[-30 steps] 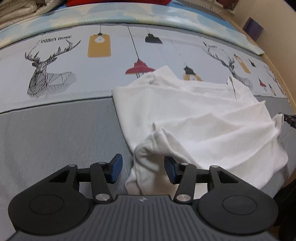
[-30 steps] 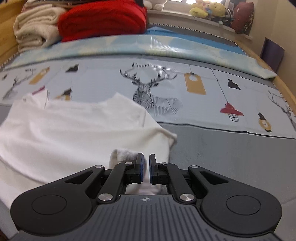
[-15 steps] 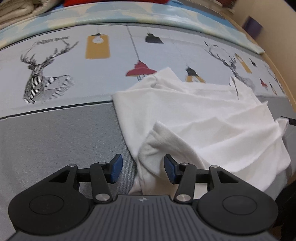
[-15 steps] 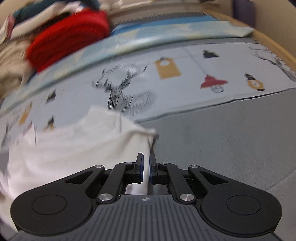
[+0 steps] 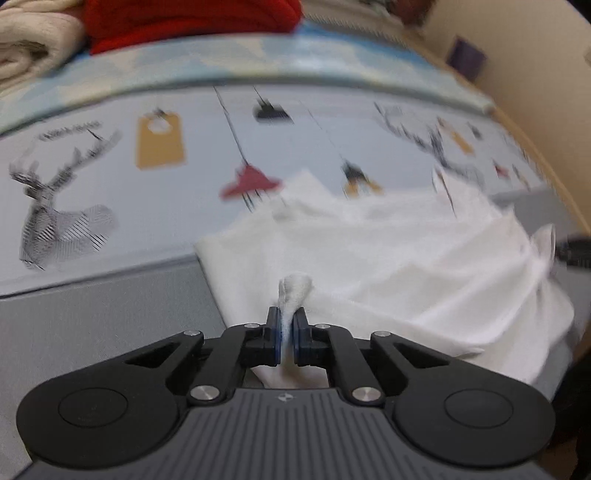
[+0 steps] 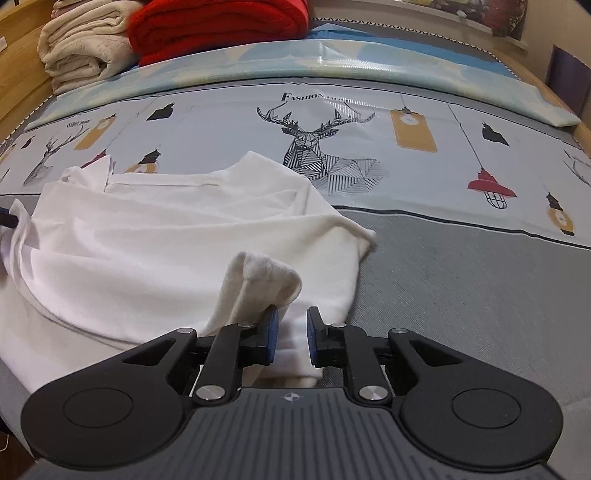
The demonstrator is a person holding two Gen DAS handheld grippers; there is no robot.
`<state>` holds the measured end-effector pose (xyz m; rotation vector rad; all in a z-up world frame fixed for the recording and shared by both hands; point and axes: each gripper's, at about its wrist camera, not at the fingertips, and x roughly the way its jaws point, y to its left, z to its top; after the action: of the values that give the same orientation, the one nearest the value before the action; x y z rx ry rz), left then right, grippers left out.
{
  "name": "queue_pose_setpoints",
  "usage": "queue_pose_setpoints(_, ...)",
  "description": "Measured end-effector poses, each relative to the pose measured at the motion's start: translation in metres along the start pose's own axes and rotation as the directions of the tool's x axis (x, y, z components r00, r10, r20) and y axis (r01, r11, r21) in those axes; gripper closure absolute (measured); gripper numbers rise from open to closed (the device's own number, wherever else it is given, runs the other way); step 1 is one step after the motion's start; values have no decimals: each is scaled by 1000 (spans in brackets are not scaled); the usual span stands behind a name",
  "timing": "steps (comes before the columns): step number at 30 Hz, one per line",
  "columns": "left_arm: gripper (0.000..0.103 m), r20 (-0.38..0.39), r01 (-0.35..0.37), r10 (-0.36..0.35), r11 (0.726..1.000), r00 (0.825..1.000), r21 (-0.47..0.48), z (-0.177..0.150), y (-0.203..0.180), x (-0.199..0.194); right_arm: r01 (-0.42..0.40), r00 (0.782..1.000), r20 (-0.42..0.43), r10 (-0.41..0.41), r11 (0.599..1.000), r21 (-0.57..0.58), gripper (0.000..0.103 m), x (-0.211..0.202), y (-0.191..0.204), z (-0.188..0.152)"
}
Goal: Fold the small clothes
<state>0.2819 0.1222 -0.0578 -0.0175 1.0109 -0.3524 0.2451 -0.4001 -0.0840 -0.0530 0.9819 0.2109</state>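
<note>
Where it lies rumpled across the bed, filling the left half of the right view, the white garment has a bunched fold pinched in the clenched left tool. The right tool (its jaws have just been opening) straddles another fold, released. Folded blankets sit upper left.

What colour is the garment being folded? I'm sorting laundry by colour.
Plain white garment, clearest in the right wrist view.
</note>
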Motion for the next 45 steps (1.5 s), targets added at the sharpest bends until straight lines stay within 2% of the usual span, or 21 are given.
queue_pose_setpoints(3,97,55,-11,19,990,998,-138,6,20,-8,2,1000,11,-2,1000,12,83,3,0,5)
queue_pose_setpoints(5,97,34,-23,30,981,999,-195,6,26,-4,3,1000,22,-4,1000,27,82,4,0,9)
queue_pose_setpoints(9,95,-29,-45,41,988,999,-150,5,19,7,-15,999,44,12,998,64,80,7,-2,18)
queue_pose_setpoints(10,91,-37,-42,37,988,999,-152,5,19,9,-25,999,43,22,997,68,78,8,-2,19)
queue_pose_setpoints(11,80,-46,-33,26,986,999,-163,3,20,11,-30,999,38,27,997,65,77,11,0,20)
queue_pose_setpoints(13,65,-69,-21,8,983,998,-185,2,22,15,-26,1000,15,25,999,47,76,17,4,21)
queue_pose_setpoints(17,64,-129,-37,19,990,991,-134,-2,17,26,-25,999,-22,25,1000,6,73,28,14,23)
queue_pose_setpoints(24,66,-137,-37,19,991,990,-132,-1,17,33,-49,997,-55,49,999,8,70,39,14,25)
queue_pose_setpoints(26,75,-137,-33,14,990,990,-139,0,17,33,-67,996,-62,66,998,-13,70,41,17,24)
queue_pose_setpoints(30,81,-142,-34,17,992,990,-118,2,13,36,-91,994,-65,88,995,-44,72,43,21,25)
queue_pose_setpoints(31,82,-140,-34,18,993,990,-115,2,12,36,-89,994,-62,86,995,-48,80,42,22,26)
queue_pose_setpoints(32,85,-138,-36,19,993,990,-116,2,13,35,-94,994,-56,91,994,-53,92,41,23,26)
queue_pose_setpoints(34,87,-135,-41,24,991,991,-124,3,14,33,-96,995,-38,93,993,-71,98,38,26,27)
queue_pose_setpoints(37,93,-112,-46,31,989,993,-138,6,17,26,-100,994,25,102,993,-71,99,27,25,32)
queue_pose_setpoints(42,96,-60,-18,9,988,998,-156,13,16,15,-149,970,215,116,978,143,100,-2,-8,44)
queue_pose_setpoints(45,96,0,-18,18,986,1000,-166,21,16,11,-173,954,283,103,956,235,100,-9,-26,47)
